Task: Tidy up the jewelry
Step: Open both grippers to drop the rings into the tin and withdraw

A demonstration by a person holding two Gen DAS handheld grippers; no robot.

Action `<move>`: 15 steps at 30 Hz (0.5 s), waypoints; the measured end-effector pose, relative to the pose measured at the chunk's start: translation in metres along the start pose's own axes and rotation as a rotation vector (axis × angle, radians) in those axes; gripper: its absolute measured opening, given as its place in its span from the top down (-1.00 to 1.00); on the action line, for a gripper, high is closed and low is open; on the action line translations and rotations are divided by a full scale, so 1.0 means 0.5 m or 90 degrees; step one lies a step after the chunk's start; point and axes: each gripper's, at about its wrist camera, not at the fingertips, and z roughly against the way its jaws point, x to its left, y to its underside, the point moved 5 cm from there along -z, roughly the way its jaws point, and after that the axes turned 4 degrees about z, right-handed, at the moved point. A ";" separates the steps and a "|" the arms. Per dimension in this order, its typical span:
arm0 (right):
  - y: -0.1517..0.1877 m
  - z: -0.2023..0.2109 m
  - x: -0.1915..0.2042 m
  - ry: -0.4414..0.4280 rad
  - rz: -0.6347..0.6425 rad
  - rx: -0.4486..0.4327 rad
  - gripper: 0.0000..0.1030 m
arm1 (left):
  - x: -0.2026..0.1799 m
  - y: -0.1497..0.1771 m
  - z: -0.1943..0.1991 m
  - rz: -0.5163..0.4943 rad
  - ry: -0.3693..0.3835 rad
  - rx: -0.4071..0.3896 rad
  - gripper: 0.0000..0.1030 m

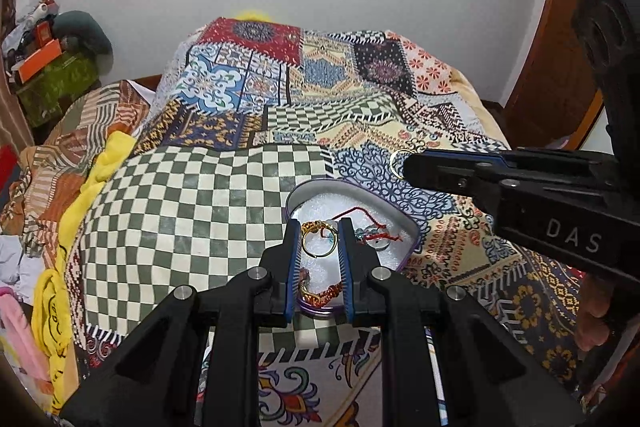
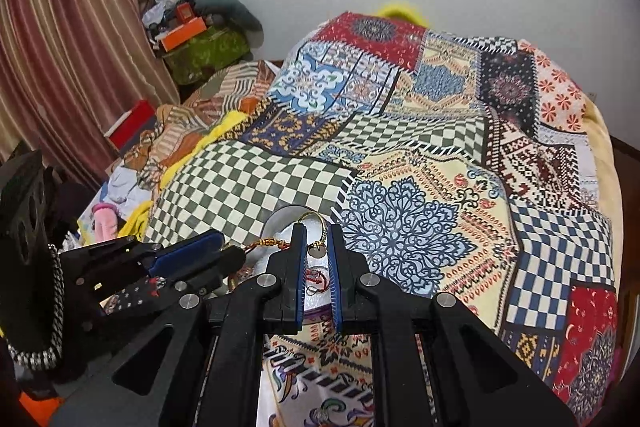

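A purple-rimmed jewelry box [image 1: 362,197] with a white lining lies open on the patchwork bedspread. It holds a gold ring [image 1: 318,242], a red thread bracelet [image 1: 380,233] and a beaded piece at its near edge. My left gripper [image 1: 319,229] hovers over the box, its jaws slightly apart around the gold ring. My right gripper [image 2: 316,231] is shut on a thin gold ring [image 2: 316,217], above the box [image 2: 280,223]. That gripper [image 1: 404,167] shows in the left wrist view with the ring [image 1: 396,161] at its tip.
The patchwork bedspread [image 1: 256,195] covers the bed. Crumpled clothes and a yellow cloth [image 1: 100,171] lie on the left. Boxes and a green bag [image 2: 200,47] stand by the curtain [image 2: 60,47]. A wooden door [image 1: 548,67] is on the right.
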 end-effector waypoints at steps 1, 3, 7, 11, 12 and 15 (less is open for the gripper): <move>-0.002 -0.007 -0.003 -0.002 -0.002 0.006 0.82 | 0.000 0.001 -0.005 0.001 0.001 0.003 0.67; -0.002 -0.021 -0.008 -0.011 -0.009 0.020 0.83 | 0.002 0.004 -0.017 0.003 0.003 0.011 0.67; -0.007 -0.040 -0.015 -0.029 -0.021 0.039 0.82 | 0.001 0.008 -0.033 0.000 0.006 0.020 0.67; -0.006 -0.056 -0.012 -0.036 -0.016 0.058 0.82 | -0.001 0.011 -0.043 -0.002 0.009 0.029 0.67; -0.004 -0.061 -0.010 -0.034 -0.012 0.062 0.82 | -0.002 0.012 -0.046 -0.002 0.010 0.031 0.67; 0.001 -0.072 -0.008 -0.029 -0.006 0.073 0.82 | 0.000 0.013 -0.049 0.002 0.011 0.034 0.67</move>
